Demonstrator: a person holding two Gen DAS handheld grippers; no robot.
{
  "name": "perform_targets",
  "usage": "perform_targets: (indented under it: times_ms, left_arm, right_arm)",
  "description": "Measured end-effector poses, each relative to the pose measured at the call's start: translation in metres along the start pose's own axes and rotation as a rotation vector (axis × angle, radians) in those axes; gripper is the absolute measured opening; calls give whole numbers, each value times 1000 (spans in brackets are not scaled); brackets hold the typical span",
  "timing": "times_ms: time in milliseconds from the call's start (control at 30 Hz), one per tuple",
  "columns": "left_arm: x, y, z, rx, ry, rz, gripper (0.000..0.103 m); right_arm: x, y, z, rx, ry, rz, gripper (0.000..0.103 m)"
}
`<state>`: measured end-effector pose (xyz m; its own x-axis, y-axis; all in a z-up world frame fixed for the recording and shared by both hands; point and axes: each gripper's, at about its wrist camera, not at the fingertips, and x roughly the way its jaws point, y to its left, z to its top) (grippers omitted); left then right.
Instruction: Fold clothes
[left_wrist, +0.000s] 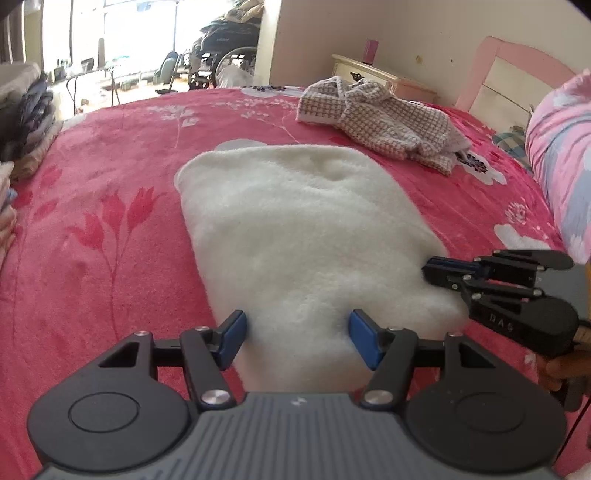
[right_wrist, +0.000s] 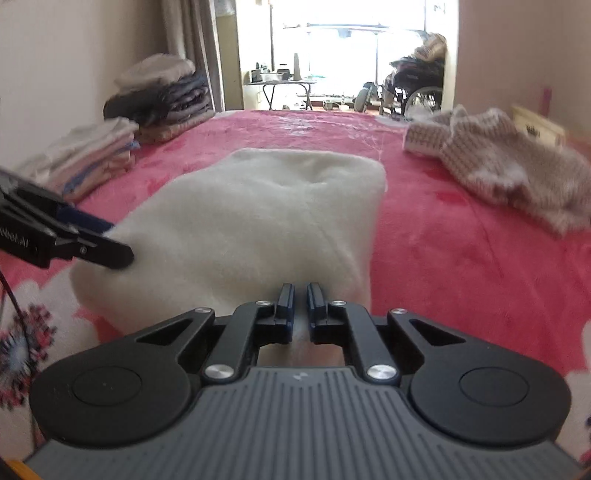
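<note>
A white fleecy garment (left_wrist: 303, 229) lies folded on the pink floral bedspread (left_wrist: 110, 206); it also shows in the right wrist view (right_wrist: 258, 218). My left gripper (left_wrist: 297, 338) is open, its blue pads either side of the garment's near end. My right gripper (right_wrist: 300, 297) is nearly shut, with a narrow gap, at the garment's near edge; whether cloth is pinched I cannot tell. It shows in the left wrist view (left_wrist: 434, 267) at the garment's right edge. The left gripper shows in the right wrist view (right_wrist: 110, 240) at the garment's left corner.
A crumpled checked beige garment (left_wrist: 384, 118) lies at the far right of the bed, also in the right wrist view (right_wrist: 506, 166). Stacks of folded clothes (right_wrist: 122, 129) stand along the left side. A pink quilt roll (left_wrist: 561, 162) and headboard (left_wrist: 517, 74) are at right.
</note>
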<state>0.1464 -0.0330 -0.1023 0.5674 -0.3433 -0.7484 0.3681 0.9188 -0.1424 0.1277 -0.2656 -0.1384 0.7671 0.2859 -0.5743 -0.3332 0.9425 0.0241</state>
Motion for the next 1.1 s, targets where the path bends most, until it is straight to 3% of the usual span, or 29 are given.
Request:
perform_targets:
  times_ms: [233,467,767,933,1067,1100]
  left_arm:
    - [-2,-2,0,8,-8,10,62]
    - [-15,-11,6,67,-92,12,61]
    - [12,-36,6,157,-29,44,67]
    - [13,-33,5,139,-27,44,68]
    - [15,-35,4,144,-29,48,69]
    - [15,-35,4,143,-28,49,69]
  right_arm:
    - [2,-4,2,27,-1,12,5]
    - [14,-10,11,34,4,30,7]
    - [27,-14,17,35,-23,43,8]
    - [24,-11,32,4,-5,31,9]
    - [12,-17,55,41,-94,32,9]
    - [18,-17,52,35,-75,27,9]
